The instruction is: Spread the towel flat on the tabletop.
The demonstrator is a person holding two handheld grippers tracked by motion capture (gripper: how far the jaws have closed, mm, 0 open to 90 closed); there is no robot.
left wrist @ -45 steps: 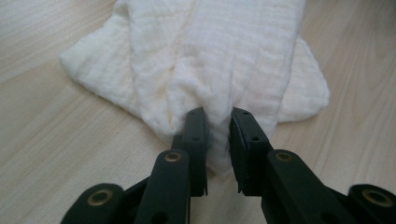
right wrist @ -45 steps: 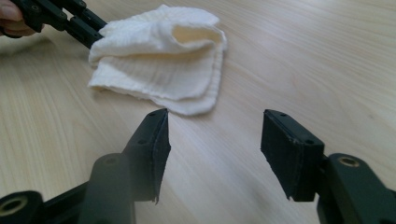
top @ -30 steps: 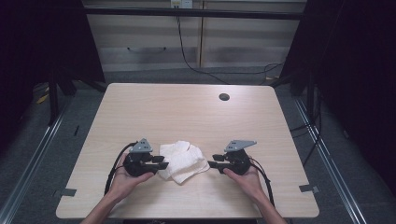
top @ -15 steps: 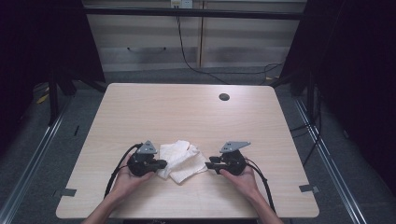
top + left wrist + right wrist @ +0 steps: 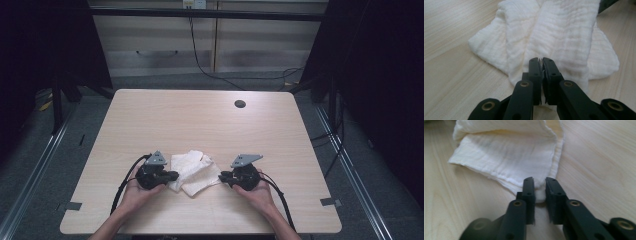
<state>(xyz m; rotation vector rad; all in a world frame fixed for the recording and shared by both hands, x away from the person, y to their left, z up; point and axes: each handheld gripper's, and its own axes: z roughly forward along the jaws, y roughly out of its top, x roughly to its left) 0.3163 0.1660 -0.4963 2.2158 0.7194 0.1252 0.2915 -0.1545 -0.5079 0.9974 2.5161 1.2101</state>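
So the setup is a light wood-grain table [image 5: 200, 125] with rounded corners and a small dark round grommet hole [image 5: 240, 104] near its far edge, sitting on grey carpet in a pretty dim room. Dark curtains or panels hang on both sides, there's a pale cabinet wall at the back, a black cable [image 5: 200, 55] trails down it, and metal floor rails [image 5: 30, 175] run along each side. A crumpled white cloth [image 5: 194, 172] lies on the near-middle of the table, right between the two hands. The left gripper [image 5: 172, 175] has its jaws pinched tight on the cloth's left edge, with fabric squeezed into the thin slit between them. The right gripper [image 5: 222, 176] has just been closing, and its jaws now clamp a folded corner on the cloth's right side.
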